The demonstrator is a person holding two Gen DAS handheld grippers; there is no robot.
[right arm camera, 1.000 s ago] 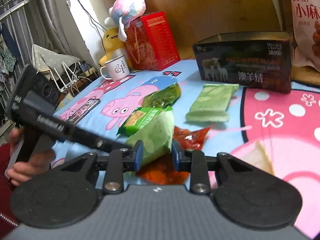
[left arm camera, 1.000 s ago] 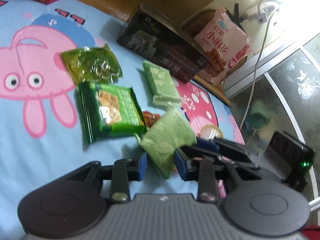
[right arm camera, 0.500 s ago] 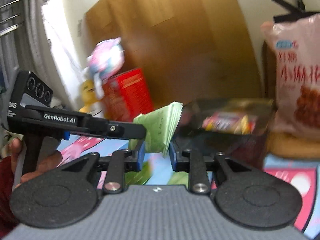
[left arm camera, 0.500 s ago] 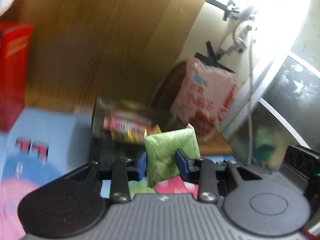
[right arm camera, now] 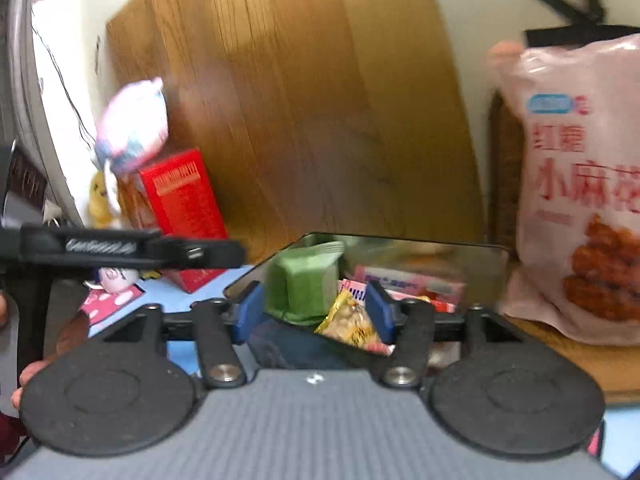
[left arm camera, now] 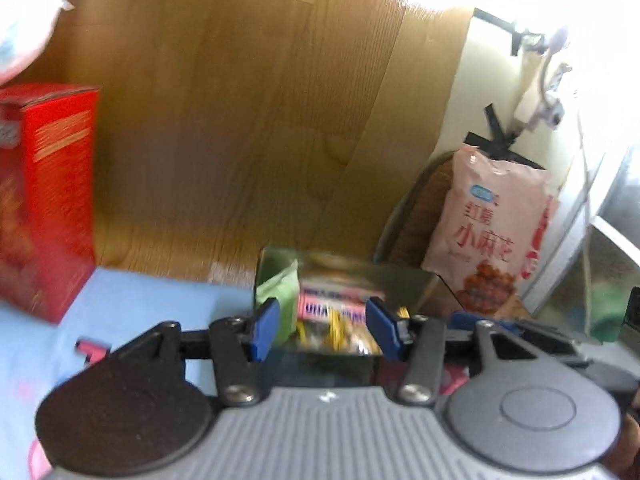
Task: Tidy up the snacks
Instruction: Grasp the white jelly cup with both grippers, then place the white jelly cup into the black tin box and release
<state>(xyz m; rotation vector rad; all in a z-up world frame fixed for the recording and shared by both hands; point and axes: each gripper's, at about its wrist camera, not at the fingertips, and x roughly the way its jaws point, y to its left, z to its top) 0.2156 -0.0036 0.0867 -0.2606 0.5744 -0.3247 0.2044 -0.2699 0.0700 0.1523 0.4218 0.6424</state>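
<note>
With the blue fingers of both the left gripper (left arm camera: 323, 328) and the right gripper (right arm camera: 317, 312) spread wide and gripping nothing, a green snack packet (right arm camera: 304, 280) stands at the left end of the dark open box (right arm camera: 472, 258), beside pink and yellow packets (right arm camera: 356, 322); a large pink bag (right arm camera: 580, 184) stands to the right.

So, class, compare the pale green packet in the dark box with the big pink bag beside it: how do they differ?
The green packet is small and plain; the pink bag is far larger, with red print and a picture of fried snacks. The green packet stands inside the dark box at its left end; the pink bag stands outside, to the box's right. Both are sealed snack packs standing upright.
</note>
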